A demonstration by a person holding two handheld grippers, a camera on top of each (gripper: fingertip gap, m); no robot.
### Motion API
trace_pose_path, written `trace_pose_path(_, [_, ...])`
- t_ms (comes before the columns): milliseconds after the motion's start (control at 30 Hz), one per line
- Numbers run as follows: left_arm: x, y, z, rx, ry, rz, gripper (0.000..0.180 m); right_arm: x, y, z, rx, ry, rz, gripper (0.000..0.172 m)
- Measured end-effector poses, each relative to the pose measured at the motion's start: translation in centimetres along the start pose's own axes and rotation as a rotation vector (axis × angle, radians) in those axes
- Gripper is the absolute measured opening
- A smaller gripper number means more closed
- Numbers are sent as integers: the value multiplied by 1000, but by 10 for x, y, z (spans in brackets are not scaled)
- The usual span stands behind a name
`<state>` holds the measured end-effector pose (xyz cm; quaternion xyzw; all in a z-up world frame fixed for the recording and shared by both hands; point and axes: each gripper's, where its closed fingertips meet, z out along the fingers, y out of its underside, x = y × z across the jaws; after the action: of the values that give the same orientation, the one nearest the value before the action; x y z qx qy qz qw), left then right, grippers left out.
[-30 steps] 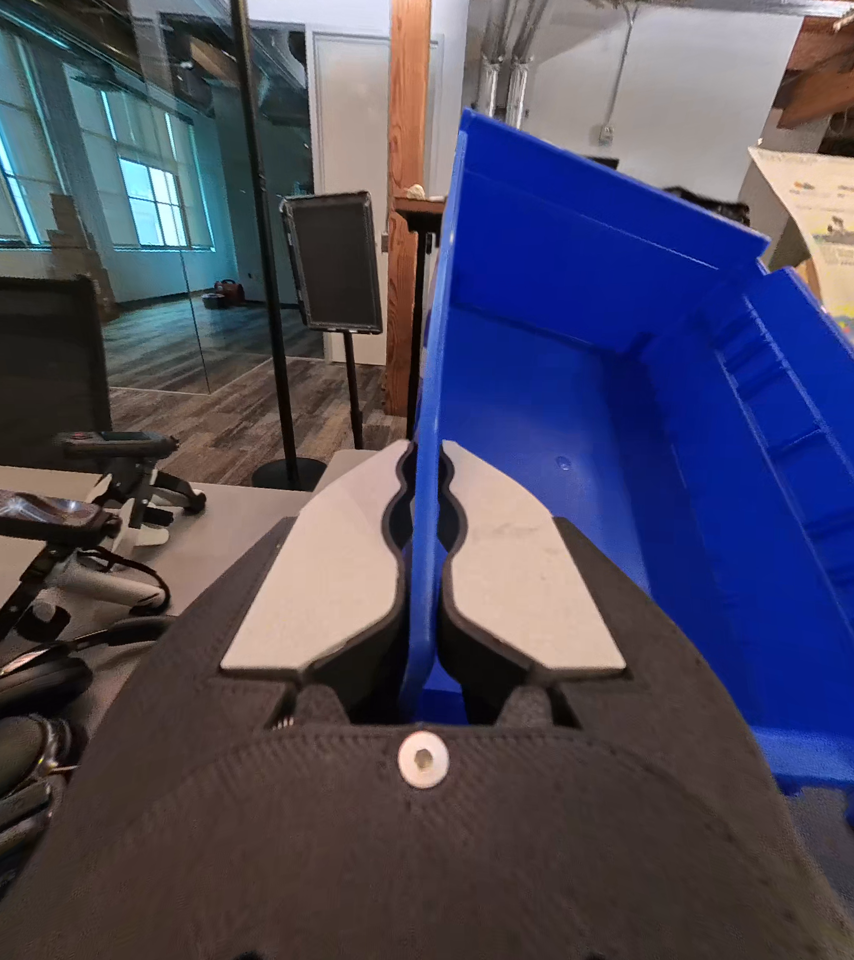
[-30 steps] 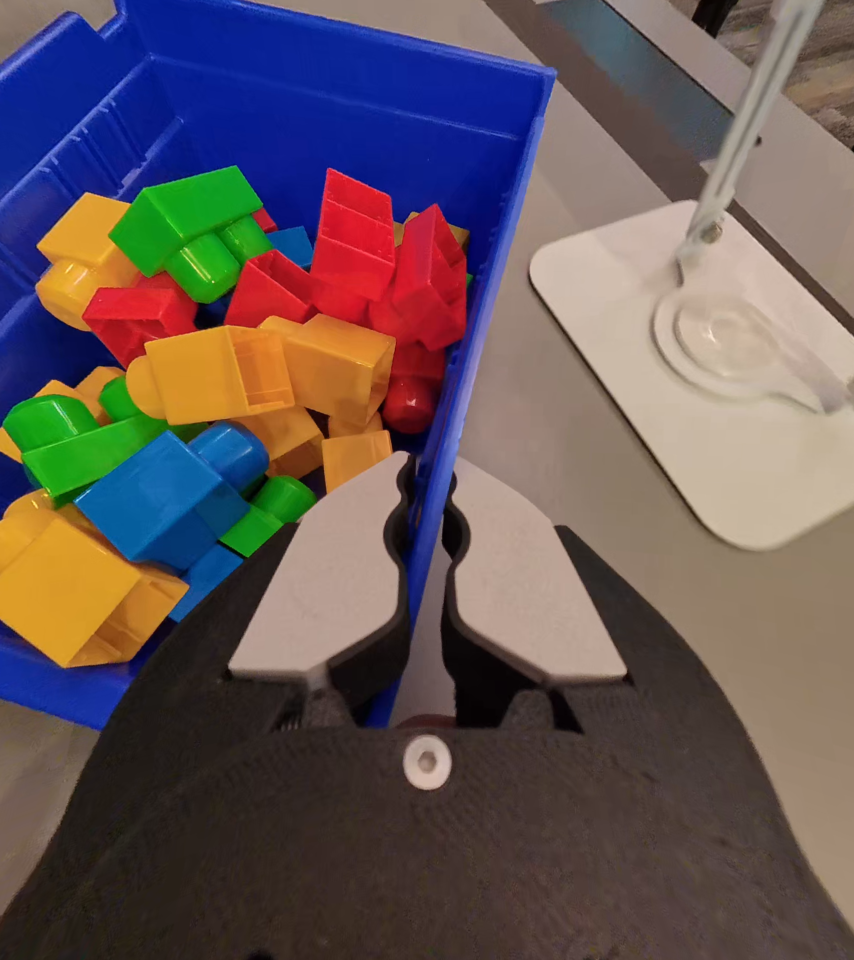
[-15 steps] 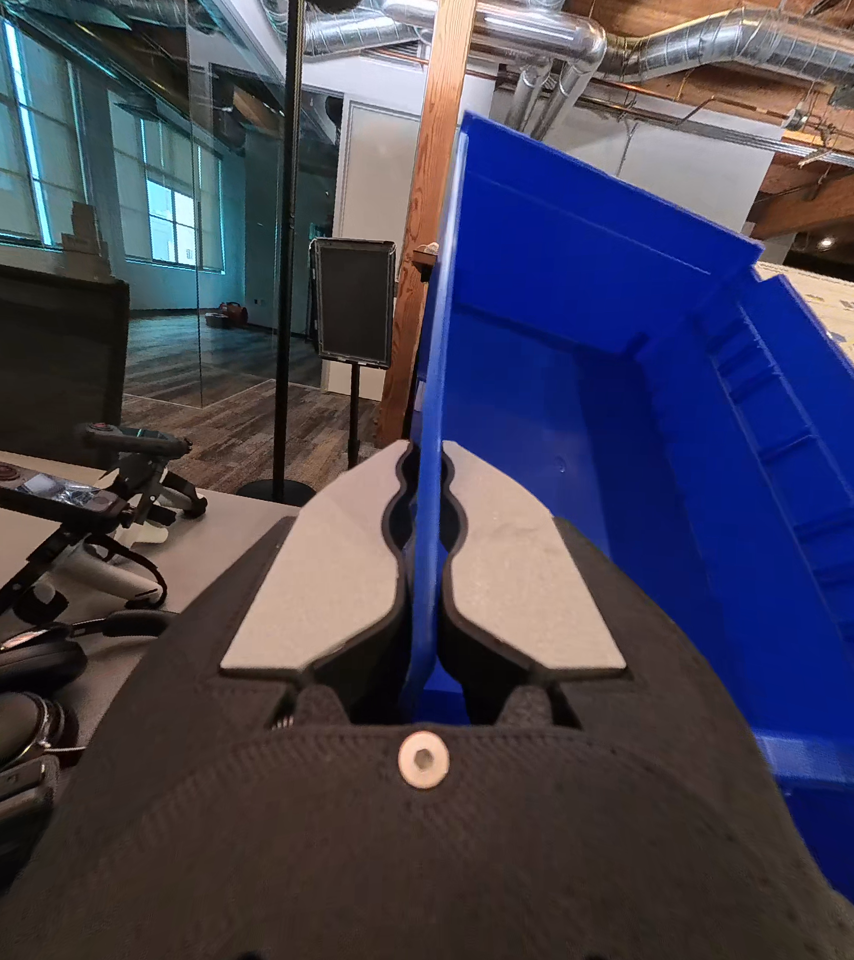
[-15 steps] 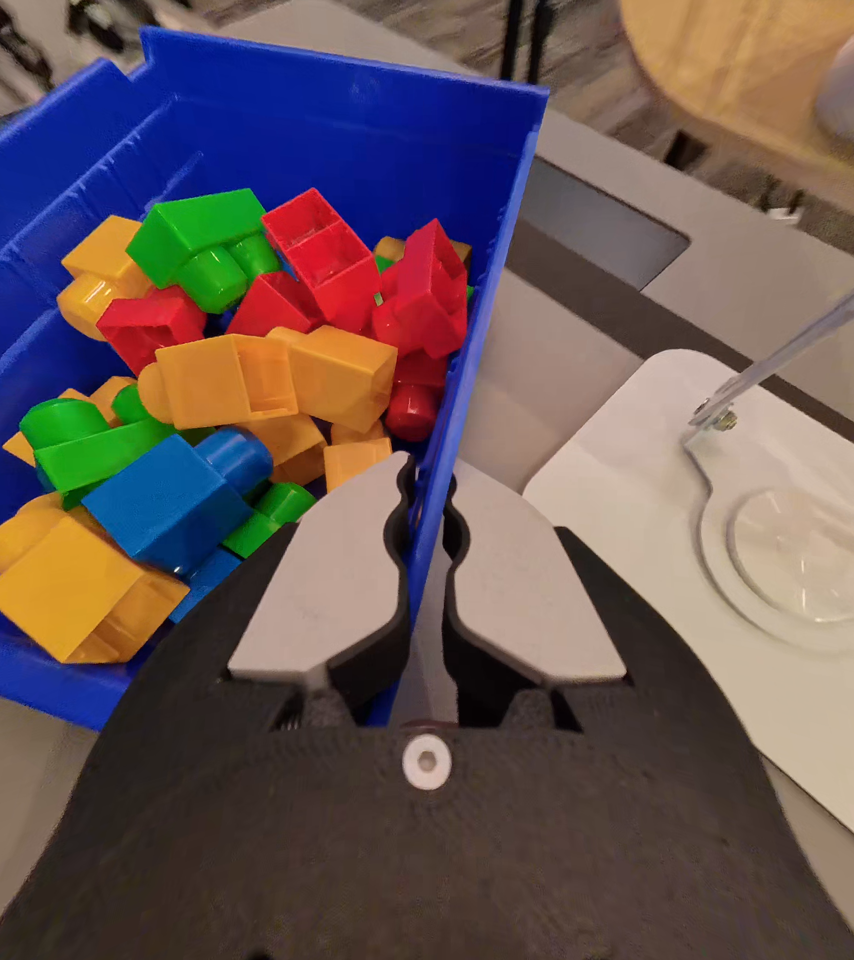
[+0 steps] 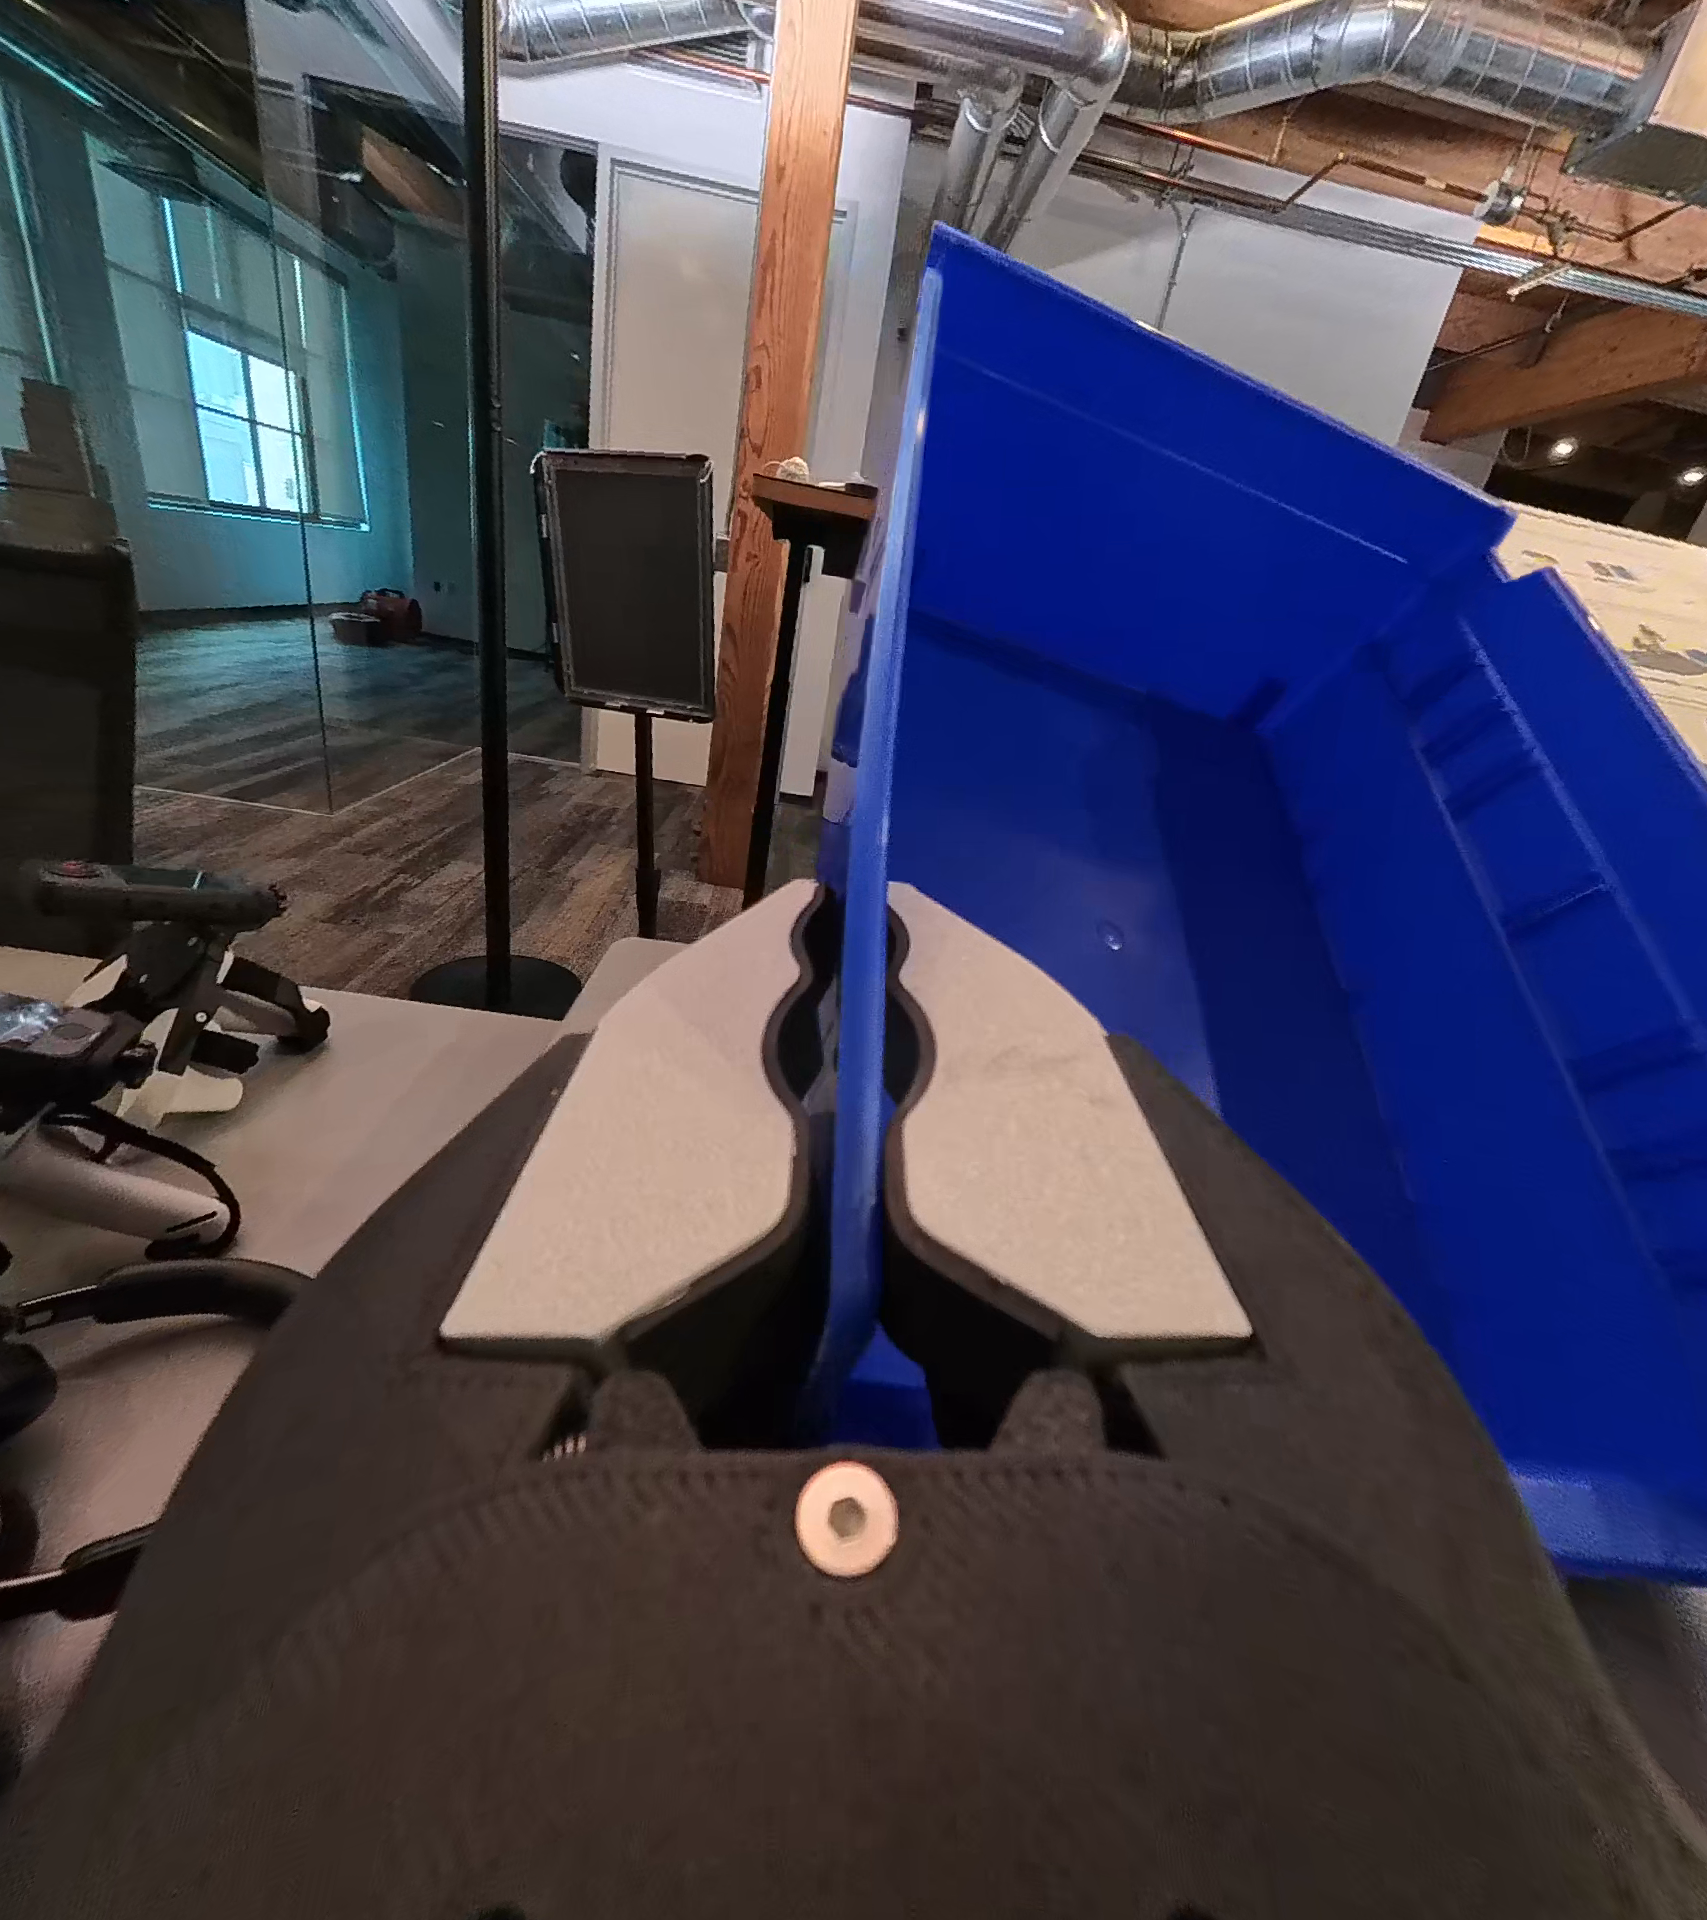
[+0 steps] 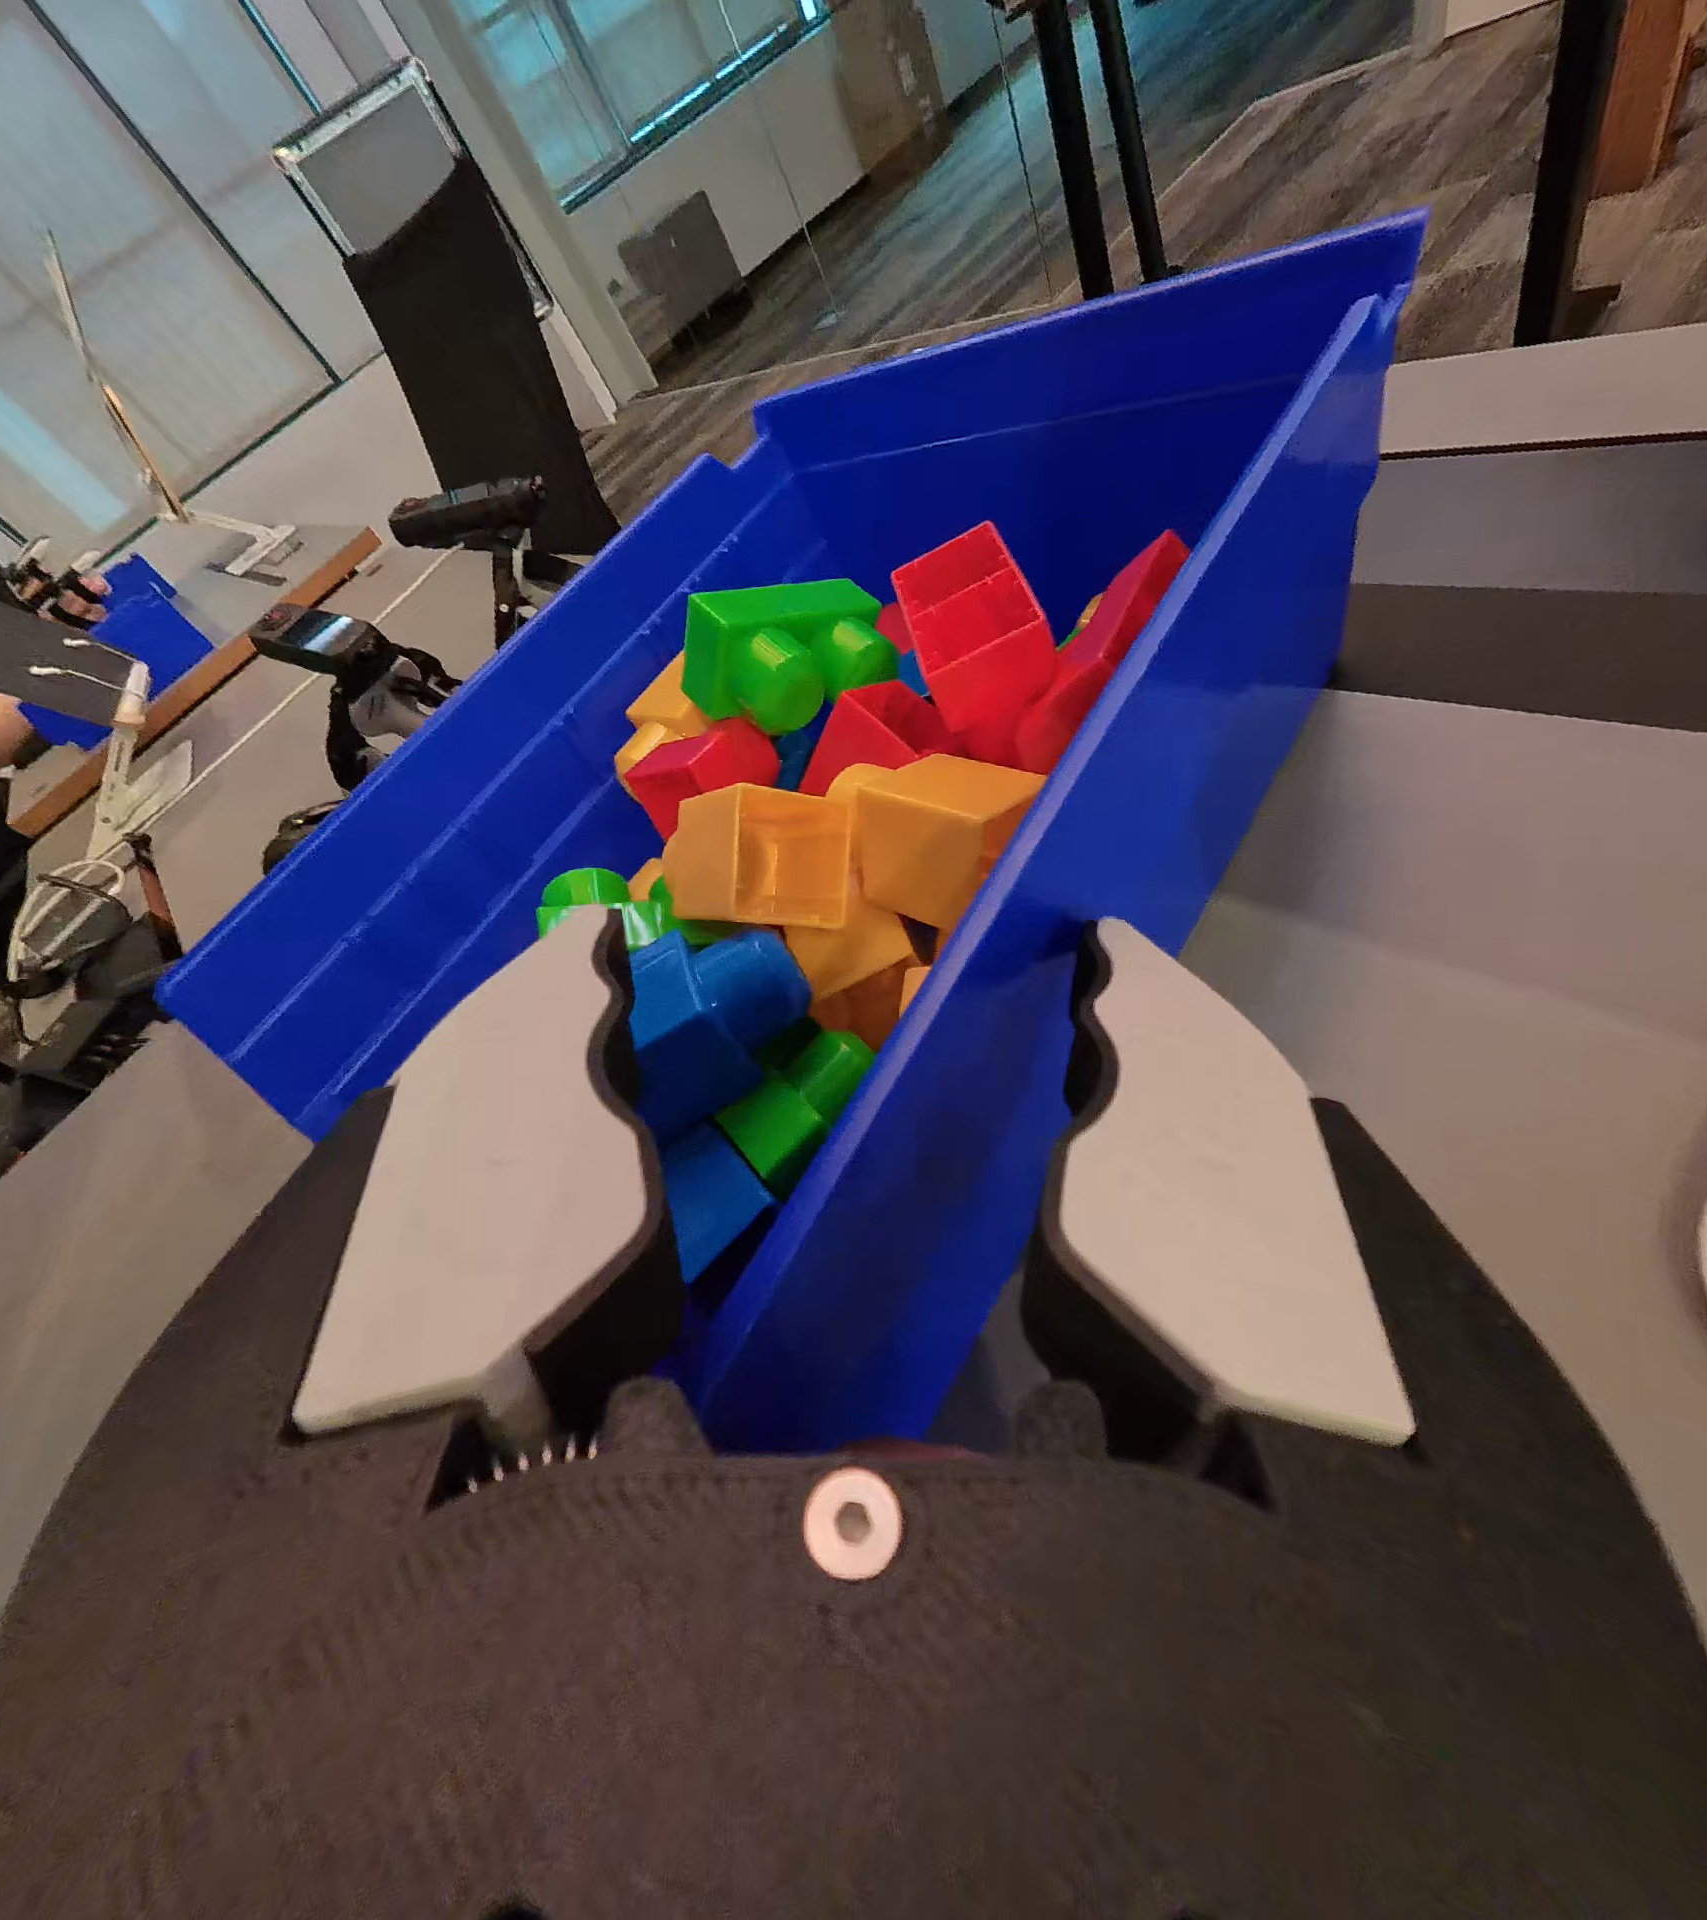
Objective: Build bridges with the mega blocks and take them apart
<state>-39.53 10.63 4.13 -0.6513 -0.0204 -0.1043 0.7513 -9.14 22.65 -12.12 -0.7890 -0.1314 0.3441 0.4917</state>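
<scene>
I had the left hand-held gripper (image 5: 847, 997) clamped on the blue bin (image 5: 1192, 831) wall; the right hand-held gripper (image 6: 844, 1039) straddled the other wall, wide open. Blocks (image 6: 828, 790) sat piled inside, seemingly mid-tip. Next I needed to empty them onto the desk (image 6: 1451, 935).

1. The left tool (image 5: 851, 925) is closed on the thin side wall of a blue plastic bin (image 5: 1192, 727), one grey finger (image 5: 662, 1132) on the outer face and the other on the inner face.
2. The bin is tilted up, its open inside facing the camera; no blocks show in the visible part.
3. Ribs run along the bin's far side wall.
4. On the grey worktop (image 5: 392, 1091) to the left stand black camera mounts (image 5: 132, 987) with cables.
5. Behind are a wooden post (image 5: 776, 416), a black sign stand (image 5: 625, 592), glass partitions and ceiling ducts.
</scene>
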Motion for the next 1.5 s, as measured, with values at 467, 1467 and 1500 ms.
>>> trace_pose_path(467, [54, -18, 11, 71, -23, 178, 6, -22, -55, -83, 217, -180, 4, 82])
trace_pose_path(1467, [303, -34, -4, 299, 162, 677, 30, -20, -112, -128, 313, -182, 37, 15])
trace_pose_path(1500, [306, -38, -8, 322, 188, 651, 40, -20, -118, -130, 318, -178, 22, 15])
